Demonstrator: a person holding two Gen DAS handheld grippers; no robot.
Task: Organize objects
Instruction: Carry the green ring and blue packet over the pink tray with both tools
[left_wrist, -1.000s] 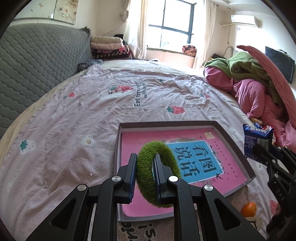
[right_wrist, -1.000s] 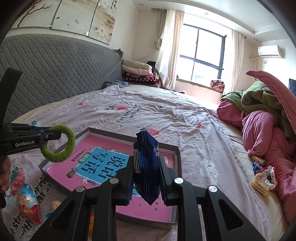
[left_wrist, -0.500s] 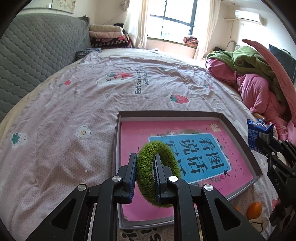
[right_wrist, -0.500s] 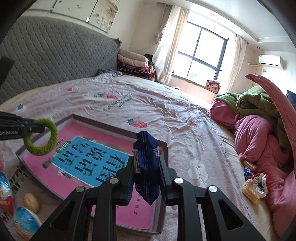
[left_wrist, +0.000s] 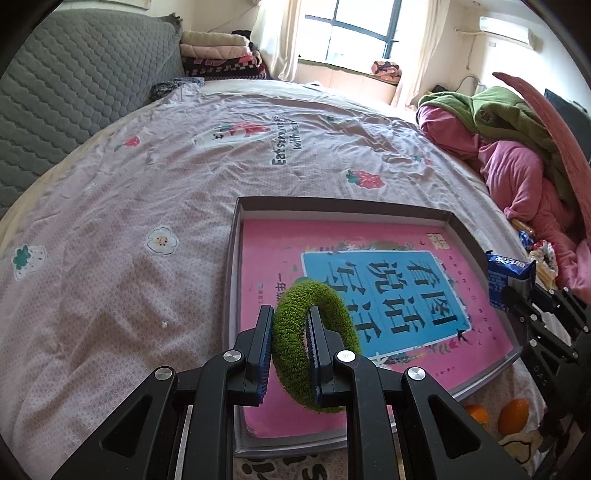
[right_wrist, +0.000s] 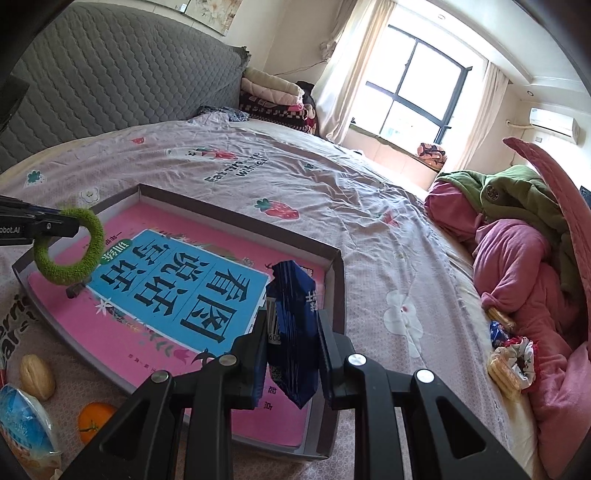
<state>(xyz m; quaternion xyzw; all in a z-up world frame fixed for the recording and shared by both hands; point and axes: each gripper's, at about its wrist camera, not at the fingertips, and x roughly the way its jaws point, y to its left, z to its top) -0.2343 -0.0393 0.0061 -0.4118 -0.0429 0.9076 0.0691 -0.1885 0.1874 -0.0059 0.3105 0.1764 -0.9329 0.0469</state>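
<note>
Over the near end of the tray (left_wrist: 448, 218), as the left wrist camera sees it, the left tool (left_wrist: 289, 347) is clamped narrow on a fuzzy green ring (left_wrist: 332, 332), its two fingers pinching one side of the loop so the rest stands free and upright above the pink book (left_wrist: 369, 266) that lies flat inside the tray. Held by one side like this, the ring can probably be dropped straight onto the book cover without the fingers touching it. At the right edge of this view the right tool (left_wrist: 517, 295) shows side-on with a blue packet (left_wrist: 506, 275), beside the tray's right wall, and two oranges (left_wrist: 513, 415) lie on the bed sheet (left_wrist: 129, 221) just outside the tray's near corner. From the right wrist camera, the right tool (right_wrist: 291, 350) is closed on the same blue packet (right_wrist: 295, 314), gripped across its flat faces so it hangs edge-on above the tray's near right corner, likely ready to be set in next to the book's title. The green ring (right_wrist: 70, 251) hangs from the left tool at the far left of the tray. A walnut-like nut (right_wrist: 37, 376), an orange (right_wrist: 94, 421) and a wrapped snack (right_wrist: 26, 428) wait on the sheet outside the tray, so the sorting looks only partly done.
</note>
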